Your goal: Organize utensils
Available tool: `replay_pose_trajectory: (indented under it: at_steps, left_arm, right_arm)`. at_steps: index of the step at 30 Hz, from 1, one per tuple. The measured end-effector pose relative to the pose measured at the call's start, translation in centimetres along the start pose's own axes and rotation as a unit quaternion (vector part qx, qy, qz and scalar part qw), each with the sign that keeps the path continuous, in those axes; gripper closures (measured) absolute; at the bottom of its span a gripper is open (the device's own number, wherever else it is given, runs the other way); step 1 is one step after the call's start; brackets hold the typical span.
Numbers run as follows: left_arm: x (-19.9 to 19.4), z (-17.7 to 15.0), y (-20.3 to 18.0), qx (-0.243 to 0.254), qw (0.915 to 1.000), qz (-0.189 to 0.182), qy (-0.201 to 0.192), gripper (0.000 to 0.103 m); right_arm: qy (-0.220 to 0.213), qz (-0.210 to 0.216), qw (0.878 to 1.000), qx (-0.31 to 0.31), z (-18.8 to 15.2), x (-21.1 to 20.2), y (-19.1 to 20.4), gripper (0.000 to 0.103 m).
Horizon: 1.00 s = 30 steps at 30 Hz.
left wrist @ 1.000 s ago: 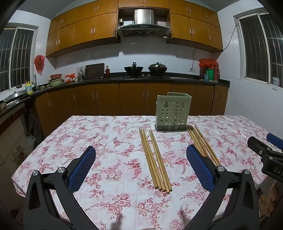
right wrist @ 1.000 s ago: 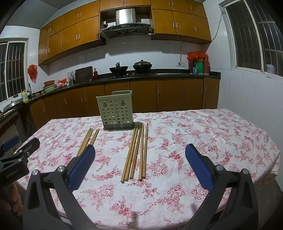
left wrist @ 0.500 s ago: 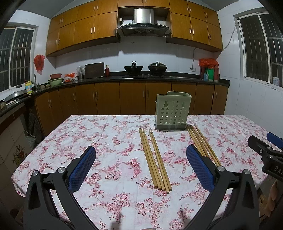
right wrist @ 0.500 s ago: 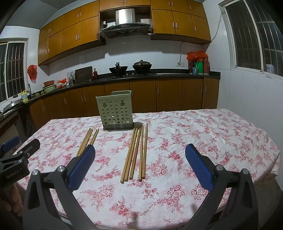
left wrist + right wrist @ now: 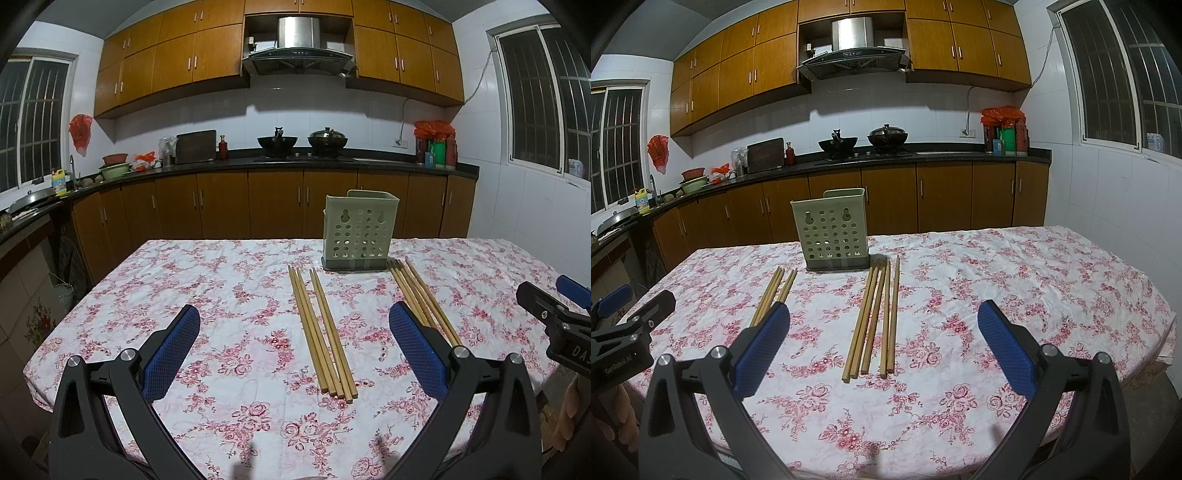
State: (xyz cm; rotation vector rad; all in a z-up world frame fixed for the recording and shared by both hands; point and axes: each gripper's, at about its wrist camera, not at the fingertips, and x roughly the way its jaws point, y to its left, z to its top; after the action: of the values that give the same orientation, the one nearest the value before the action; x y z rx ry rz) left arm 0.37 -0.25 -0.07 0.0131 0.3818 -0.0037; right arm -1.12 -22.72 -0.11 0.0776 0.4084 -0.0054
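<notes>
Both tongs, left (image 5: 294, 345) and right (image 5: 884, 341), spread and empty above tabletop (image 5: 221, 280). Chopstick bundles (image 5: 320, 332) (image 5: 873, 319) fanned toward holder (image 5: 360, 230) at 12 o'clock (likely staged for loading).

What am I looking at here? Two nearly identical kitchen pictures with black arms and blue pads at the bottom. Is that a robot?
There is no robot: a person holds a tool in each hand. Each picture comes from a camera on one tool, looking forward between its two blue-padded fingers. One shows the left hand-held gripper, the other the right hand-held gripper. Both are open and hold nothing. On the flowered tablecloth stands a green holder with holes, with two bundles of chopsticks lying in front of it: a left bundle and a right bundle. Each gripper also shows at the edge of the other's picture.
</notes>
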Motion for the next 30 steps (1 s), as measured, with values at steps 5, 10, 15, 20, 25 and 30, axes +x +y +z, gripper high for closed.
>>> replay_pose_trajectory:
  at_steps: [5, 10, 15, 20, 25, 30]
  left_arm:
    - [0.06, 0.01, -0.04, 0.000, 1.0000, 0.000, 0.000, 0.002]
    - [0.11, 0.02, -0.09, 0.000, 1.0000, 0.000, 0.001, 0.002]
    - [0.16, 0.03, -0.13, 0.000, 1.0000, 0.000, 0.001, 0.002]
    - [0.24, 0.05, -0.17, 0.000, 1.0000, 0.000, 0.002, 0.002]
    - [0.29, 0.06, -0.22, 0.001, 1.0000, 0.000, 0.002, 0.002]
    - [0.35, 0.07, -0.26, 0.001, 1.0000, 0.000, 0.002, 0.002]
  right_arm:
    - [0.000, 0.000, 1.000, 0.000, -0.02, 0.04, -0.01, 0.004]
    - [0.000, 0.000, 1.000, 0.000, -0.07, 0.09, -0.02, 0.004]
    - [0.001, 0.000, 1.000, 0.001, -0.13, 0.18, -0.04, 0.004]
    - [0.001, 0.000, 1.000, 0.001, -0.17, 0.23, -0.05, 0.004]
    - [0.001, 0.000, 1.000, 0.001, -0.19, 0.26, -0.06, 0.004]
    - [0.002, 0.000, 1.000, 0.001, -0.21, 0.29, -0.08, 0.004]
